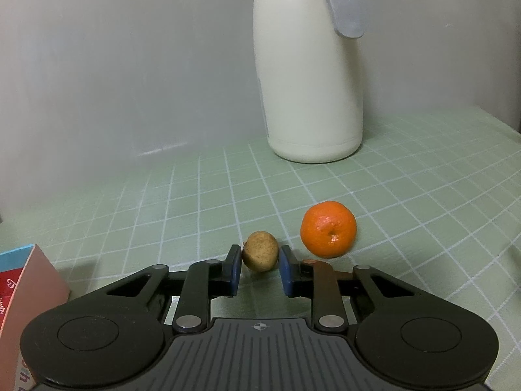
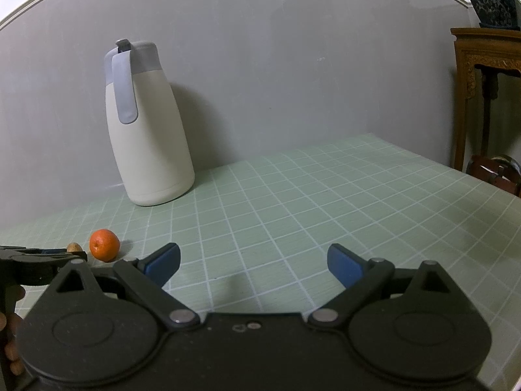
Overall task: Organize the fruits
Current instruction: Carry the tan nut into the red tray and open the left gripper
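A small brown fruit (image 1: 260, 251) sits between the blue pads of my left gripper (image 1: 260, 262), which is shut on it at table level. An orange mandarin (image 1: 328, 233) lies on the green grid mat just to its right, close to the right pad but apart from it. In the right wrist view the mandarin (image 2: 104, 245) and the brown fruit (image 2: 74, 247) show at the far left, with the left gripper (image 2: 49, 254) around the fruit. My right gripper (image 2: 254, 264) is open and empty over the mat, right of the fruits.
A tall cream thermos jug (image 1: 309, 75) with a grey lid and handle stands by the wall behind the fruits; it also shows in the right wrist view (image 2: 146, 123). A pink and red box (image 1: 22, 290) is at my left. A wooden stand (image 2: 485, 91) is beyond the table's right edge.
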The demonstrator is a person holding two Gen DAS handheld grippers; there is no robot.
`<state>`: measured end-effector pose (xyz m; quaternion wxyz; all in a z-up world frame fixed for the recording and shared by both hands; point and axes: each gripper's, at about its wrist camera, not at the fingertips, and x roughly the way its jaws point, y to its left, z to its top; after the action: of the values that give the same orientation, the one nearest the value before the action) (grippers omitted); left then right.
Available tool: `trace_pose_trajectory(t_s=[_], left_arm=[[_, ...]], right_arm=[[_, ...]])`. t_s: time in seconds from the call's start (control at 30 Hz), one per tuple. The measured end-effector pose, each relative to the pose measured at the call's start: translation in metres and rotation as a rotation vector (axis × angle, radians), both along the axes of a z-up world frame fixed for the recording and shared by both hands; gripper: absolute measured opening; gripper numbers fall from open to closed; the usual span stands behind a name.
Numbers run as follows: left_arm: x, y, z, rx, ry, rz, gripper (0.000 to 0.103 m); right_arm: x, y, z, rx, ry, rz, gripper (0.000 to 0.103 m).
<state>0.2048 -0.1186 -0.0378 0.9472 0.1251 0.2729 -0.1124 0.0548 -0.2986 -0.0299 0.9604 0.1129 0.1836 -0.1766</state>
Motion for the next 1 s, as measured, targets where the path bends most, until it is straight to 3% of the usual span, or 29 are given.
trace_pose_trajectory(t_s=[0.47, 0.67, 1.0], left_arm=[[-0.03, 0.021, 0.016, -0.027, -0.065, 0.048, 0.025], [-0.055, 0.05, 0.04, -0.071, -0.124, 0.115, 0.025], [-0.093, 0.112, 0.07, -0.068, -0.207, 0.242, 0.025]], right_arm=[[0.0, 0.008, 0.003, -0.006, -0.005, 0.021, 0.097], [0.0, 0.019, 0.006, -0.018, -0.012, 0.048, 0.097], [0.0, 0.05, 0.011, -0.051, -0.023, 0.128, 0.097]])
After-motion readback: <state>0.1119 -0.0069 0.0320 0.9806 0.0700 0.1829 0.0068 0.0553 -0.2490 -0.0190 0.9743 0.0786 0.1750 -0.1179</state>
